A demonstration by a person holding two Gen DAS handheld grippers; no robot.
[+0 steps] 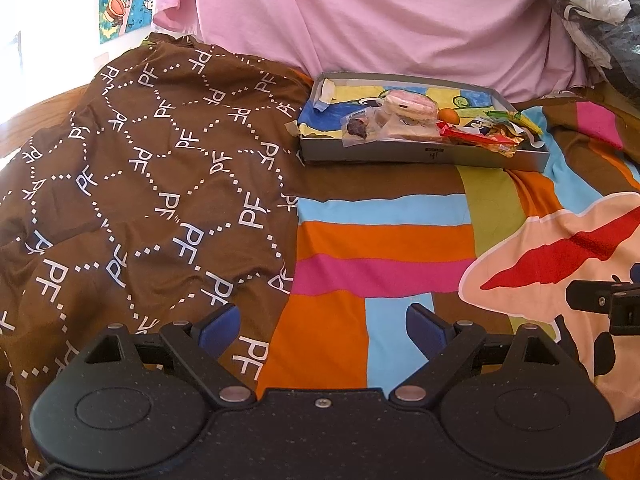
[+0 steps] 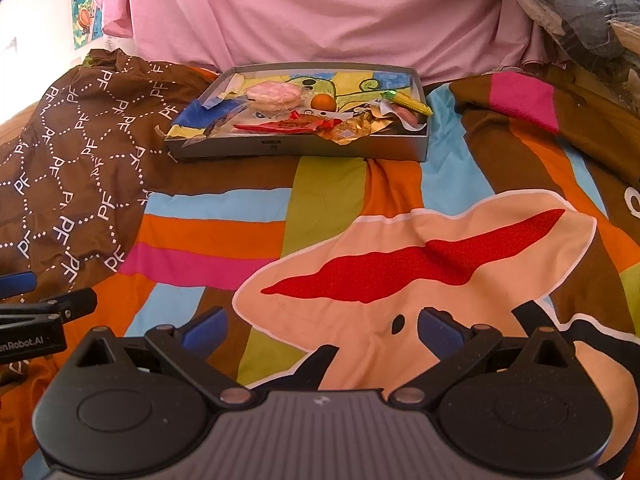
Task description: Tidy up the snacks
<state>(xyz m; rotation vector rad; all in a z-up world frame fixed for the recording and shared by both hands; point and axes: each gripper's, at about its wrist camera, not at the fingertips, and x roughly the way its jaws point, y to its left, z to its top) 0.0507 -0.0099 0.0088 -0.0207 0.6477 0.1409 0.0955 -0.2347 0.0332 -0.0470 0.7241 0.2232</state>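
Snacks [image 2: 304,116] are sitting piled in the grey tray [image 2: 304,150] way up the striped bedspread [image 2: 208,236] while I'm hovering my left gripper [image 1: 322,326] and right gripper [image 2: 322,330] wide open and empty, "PF" repeating all over the brown cloth [image 1: 152,168].

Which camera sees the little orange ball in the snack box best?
The right wrist view: the orange ball sits unobstructed in the box. The left wrist view shows it smaller, partly behind wrappers.

Grey tray [image 2: 304,148]; brown cloth [image 1: 140,168] with white PF lettering; striped multicoloured blanket [image 1: 384,240]; pink sheet [image 2: 320,12]
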